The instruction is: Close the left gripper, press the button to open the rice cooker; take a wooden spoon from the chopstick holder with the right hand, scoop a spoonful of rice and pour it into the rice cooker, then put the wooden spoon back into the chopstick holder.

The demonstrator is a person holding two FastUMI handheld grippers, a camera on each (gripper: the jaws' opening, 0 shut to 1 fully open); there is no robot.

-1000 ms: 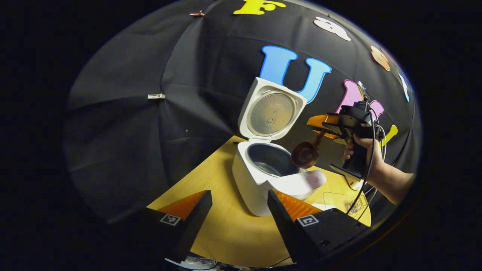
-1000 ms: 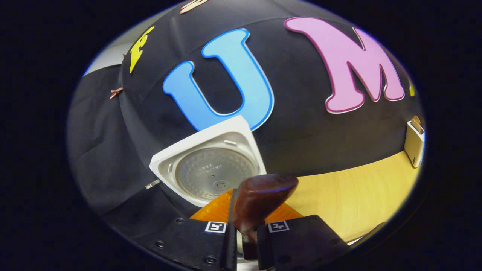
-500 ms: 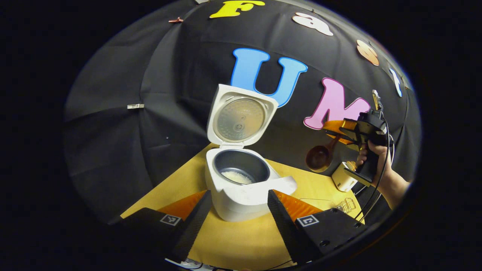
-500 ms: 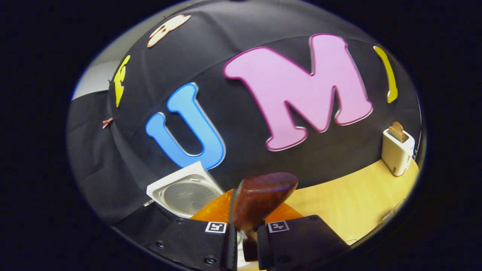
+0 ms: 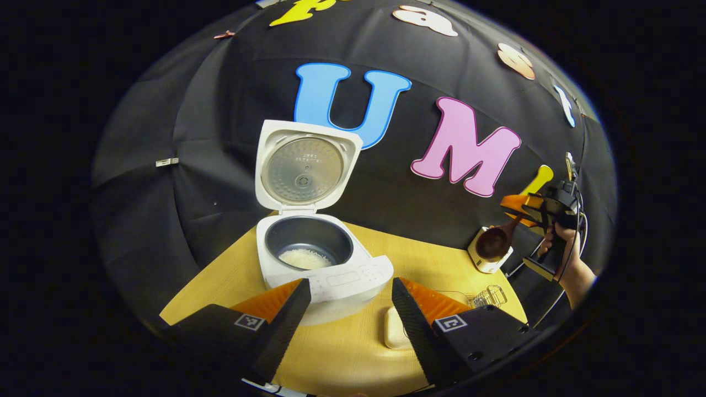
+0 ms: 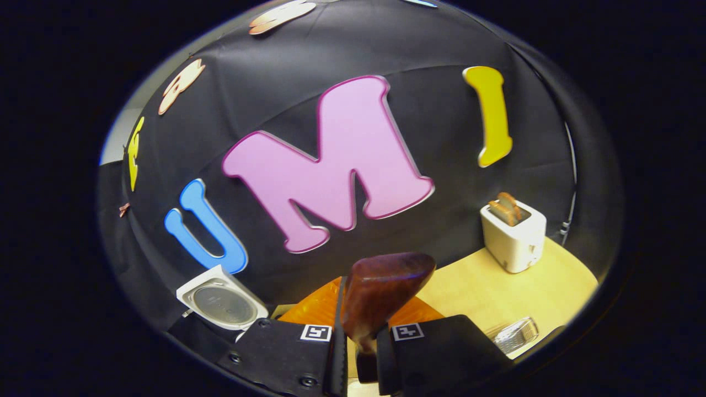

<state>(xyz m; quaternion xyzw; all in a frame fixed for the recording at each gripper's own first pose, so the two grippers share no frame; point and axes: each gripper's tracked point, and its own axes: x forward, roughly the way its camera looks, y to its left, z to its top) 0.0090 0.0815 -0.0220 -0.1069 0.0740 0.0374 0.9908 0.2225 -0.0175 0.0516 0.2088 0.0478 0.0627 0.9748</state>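
Note:
The white rice cooker (image 5: 325, 275) stands open on the wooden table, its lid (image 5: 305, 165) upright and a small heap of rice (image 5: 304, 257) in the dark pot. My left gripper (image 5: 350, 289) hovers open just in front of the cooker, with nothing between its fingers. Far to the right, a hand holds my right gripper (image 5: 521, 205) above the table, shut on the handle of a dark wooden spoon (image 5: 492, 242). In the right gripper view the spoon's bowl (image 6: 383, 295) rises from the right gripper (image 6: 361, 353), and the cooker lid (image 6: 220, 302) sits low at the left.
A white toaster (image 6: 513, 236) with toast stands at the table's back right, against the cloth wall. A clear holder (image 5: 488, 296) (image 6: 515, 333) lies near the right edge. A small cream object (image 5: 392, 329) rests in front of the cooker.
My right gripper has carried the spoon rightward, away from the cooker and toward the toaster. The left gripper view has turned and now looks down into the pot, where rice shows.

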